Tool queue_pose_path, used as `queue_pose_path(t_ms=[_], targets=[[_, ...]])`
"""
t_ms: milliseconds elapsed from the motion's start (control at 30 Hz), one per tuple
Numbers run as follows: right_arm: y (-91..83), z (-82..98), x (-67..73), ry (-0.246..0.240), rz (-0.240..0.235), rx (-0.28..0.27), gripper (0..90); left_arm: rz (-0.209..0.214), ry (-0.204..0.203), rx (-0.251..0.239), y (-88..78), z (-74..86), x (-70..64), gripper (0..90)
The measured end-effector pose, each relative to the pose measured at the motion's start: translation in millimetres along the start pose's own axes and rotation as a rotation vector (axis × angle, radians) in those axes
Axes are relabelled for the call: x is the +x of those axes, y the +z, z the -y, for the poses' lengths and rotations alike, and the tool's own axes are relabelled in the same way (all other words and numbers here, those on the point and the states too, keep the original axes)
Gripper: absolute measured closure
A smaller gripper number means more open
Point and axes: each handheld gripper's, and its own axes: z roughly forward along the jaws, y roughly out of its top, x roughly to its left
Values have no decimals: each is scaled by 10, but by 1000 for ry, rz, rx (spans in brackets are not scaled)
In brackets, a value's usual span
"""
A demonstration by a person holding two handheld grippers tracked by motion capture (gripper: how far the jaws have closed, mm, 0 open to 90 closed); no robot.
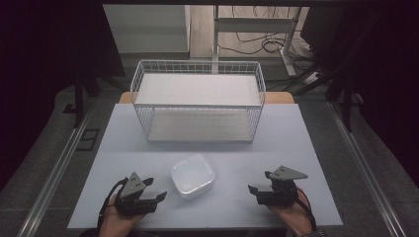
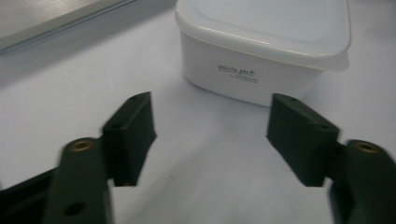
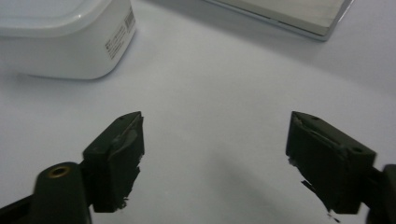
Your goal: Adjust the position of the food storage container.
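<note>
**Operator:** Report the work surface and surroundings.

**Me:** The table (image 1: 306, 148) has a flat, matte, pale grey-blue top. A white wire rack (image 1: 197, 101) with two solid white shelves stands at its far edge, centred. Past the table lie grey floor, metal rails, loose cables and dark curtains to either side.

**Operator:** Report the container.

**Me:** The white plastic container (image 1: 192, 176) sits near the near edge of the table, roughly centred, between my two hands. It is square with rounded corners, smooth and glossy, with a translucent lid seated on top. The left gripper view shows small dark lettering on its side wall; the right gripper view shows a printed label on another wall.

**Operator:** Report finger state.

**Me:** Left gripper (image 1: 159, 190): black fingers (image 2: 133, 135) spread, holding nothing, the container just ahead of them. Right gripper (image 1: 256, 193): fingers (image 3: 119, 156) spread, holding nothing, near the near right corner, apart from the container.
</note>
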Motion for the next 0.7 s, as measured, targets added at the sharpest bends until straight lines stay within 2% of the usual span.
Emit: queue_pose_path(t_ms=[33, 167, 233, 433, 567, 700], targets=[[8, -1, 8, -6, 0, 5, 222, 6, -5, 2, 3, -6, -5, 361], [43, -47, 61, -25, -13, -3, 289, 27, -10, 4, 28, -53, -44, 541], [51, -56, 67, -28, -16, -5, 294, 39, -12, 4, 43, -72, -65, 571], [136, -127, 114, -30, -40, -4, 311, 44, 7, 52, 138, -104, -121, 794], [186, -166, 131, -32, -64, 7, 346, 64, -10, 61, 215, -147, -126, 887], [207, -212, 145, -42, -76, 10, 383, 45, -16, 66, 302, -210, -126, 898]])
